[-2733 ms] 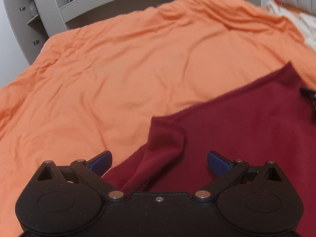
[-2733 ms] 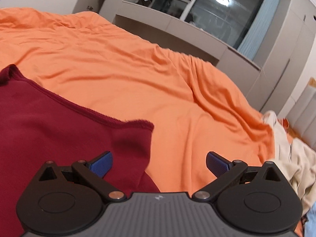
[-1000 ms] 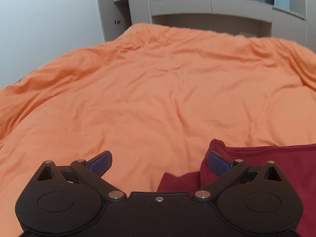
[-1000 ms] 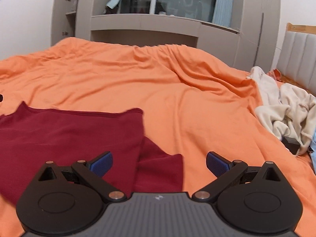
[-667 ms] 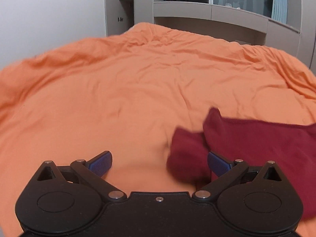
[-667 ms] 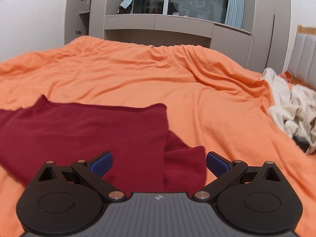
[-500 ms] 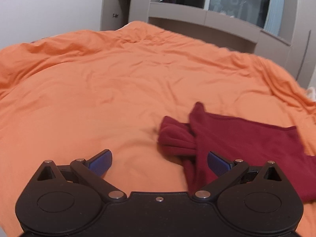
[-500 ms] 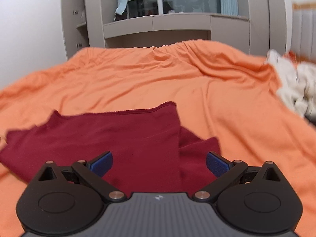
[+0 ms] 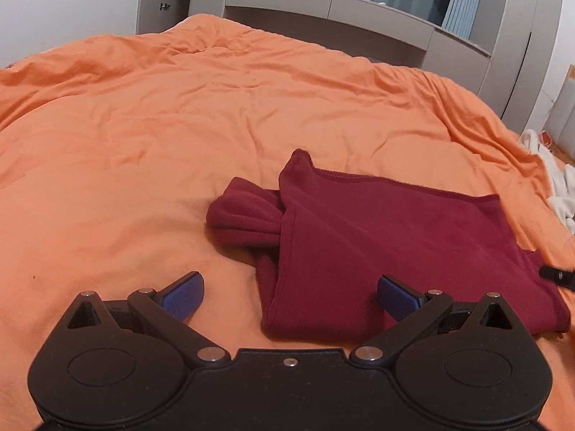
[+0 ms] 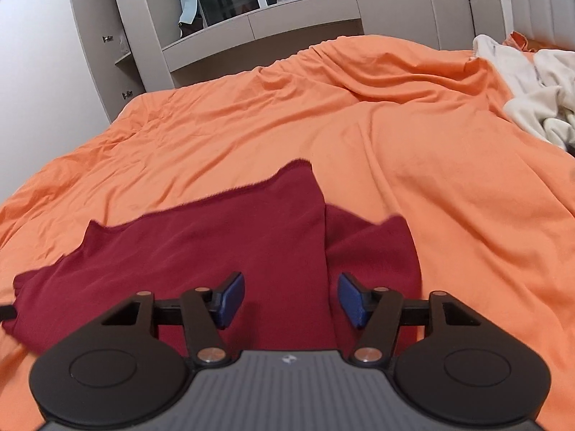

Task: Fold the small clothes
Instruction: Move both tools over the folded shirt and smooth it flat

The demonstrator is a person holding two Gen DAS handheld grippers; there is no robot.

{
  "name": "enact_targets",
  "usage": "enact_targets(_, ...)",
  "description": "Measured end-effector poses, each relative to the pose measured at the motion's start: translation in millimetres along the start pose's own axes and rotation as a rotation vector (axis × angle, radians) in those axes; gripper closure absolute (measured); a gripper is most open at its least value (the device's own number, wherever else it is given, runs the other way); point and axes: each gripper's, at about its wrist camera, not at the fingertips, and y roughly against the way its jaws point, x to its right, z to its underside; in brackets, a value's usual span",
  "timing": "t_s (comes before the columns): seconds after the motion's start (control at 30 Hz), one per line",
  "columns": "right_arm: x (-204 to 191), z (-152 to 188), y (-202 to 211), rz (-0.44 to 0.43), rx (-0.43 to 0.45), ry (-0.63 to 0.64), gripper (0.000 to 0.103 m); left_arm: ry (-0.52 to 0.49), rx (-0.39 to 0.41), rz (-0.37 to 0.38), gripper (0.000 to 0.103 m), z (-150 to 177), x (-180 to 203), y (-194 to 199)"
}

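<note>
Where bedspread (image 10: pixel 449 179) ends, cream laundry (image 10: pixel 532 82).

The left tongs (image 9: pixel 290 293) are spread wide, their blue pads (image 9: pixel 182 295) far apart and holding nothing, angled forward and slightly downward. The right tongs (image 10: pixel 291 300) are partly closed, the blue pads (image 10: pixel 231 300) drawn in toward each other with a clear gap between them, gripping nothing, also pointed forward and down.
</note>
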Motion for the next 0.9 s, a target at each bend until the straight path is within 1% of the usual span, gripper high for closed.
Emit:
enact_targets(0.07, 4.5, -6.7, -12.5, 0.004, -0.014, -0.008, 0.042, 0.002, -0.001, -0.004, 0.001, -1.1, 0.8, -1.9)
enact_targets(0.1, 6.3, -7.4, -18.1, 0.001, -0.023, -0.017, 0.045, 0.006, 0.000, -0.004, 0.001, -1.5, 1.0, -2.8)
enact_targets(0.13, 8.3, -7.9, -24.2, -0.009, -0.031, -0.028, 0.052, 0.009, 0.001, -0.002, 0.001, -1.9, 1.3, -2.8)
enact_targets(0.17, 9.5, -7.2, -29.9, -0.012, -0.041, -0.036, 0.058, 0.011, 0.001, 0.000, 0.001, -2.1, 1.1, -2.8)
enact_targets(0.23, 11.3, -5.8, -37.7, -0.007, -0.063, -0.056, 0.082, 0.010, -0.002, -0.002, 0.000, -2.1, 1.8, -3.0)
enact_targets(0.27, 12.3, -4.9, -38.9, -0.005, -0.066, -0.065, 0.084, 0.009, -0.002, 0.000, 0.001, -2.3, 2.3, -2.4)
enact_targets(0.33, 12.7, -5.0, -34.8, -0.002, -0.052, -0.073, 0.094, 0.011, -0.004, 0.007, 0.001, -2.9, 3.4, -1.8)
enact_targets(0.4, 12.0, -7.5, -25.5, 0.017, -0.031, -0.069, 0.096, 0.016, -0.006, 0.016, 0.001, -3.8, 3.4, -1.4)
enact_targets(0.47, 11.1, -10.0, -15.9, 0.031, -0.017, -0.061, 0.096, 0.025, -0.007, 0.029, 0.001, -4.8, 4.0, -1.2)
enact_targets(0.57, 12.6, -7.6, -6.5, 0.049, -0.021, -0.060, 0.097, 0.028, -0.011, 0.031, 0.001, -5.0, 4.4, -2.9)
enact_targets(0.67, 12.7, -2.1, -8.3, 0.057, -0.046, -0.053, 0.096, 0.025, -0.017, 0.025, 0.001, -4.9, 3.5, -4.8)
enact_targets(0.77, 6.8, 0.6, -10.9, 0.079, -0.055, -0.026, 0.093, 0.027, -0.022, 0.019, 0.001, -5.0, 4.2, -6.3)
enact_targets(0.83, 1.2, 0.2, -5.6, 0.104, -0.032, 0.006, 0.078, 0.027, -0.022, 0.018, 0.001, -5.4, 4.6, -6.4)
enact_targets(0.87, -1.1, -0.1, -2.4, 0.113, -0.020, 0.019, 0.072, 0.026, -0.023, 0.019, 0.001, -5.3, 4.4, -6.4)
enact_targets(0.9, -3.0, -0.2, 1.0, 0.115, -0.006, 0.029, 0.061, 0.026, -0.024, 0.018, 0.001, -5.7, 4.6, -6.8)
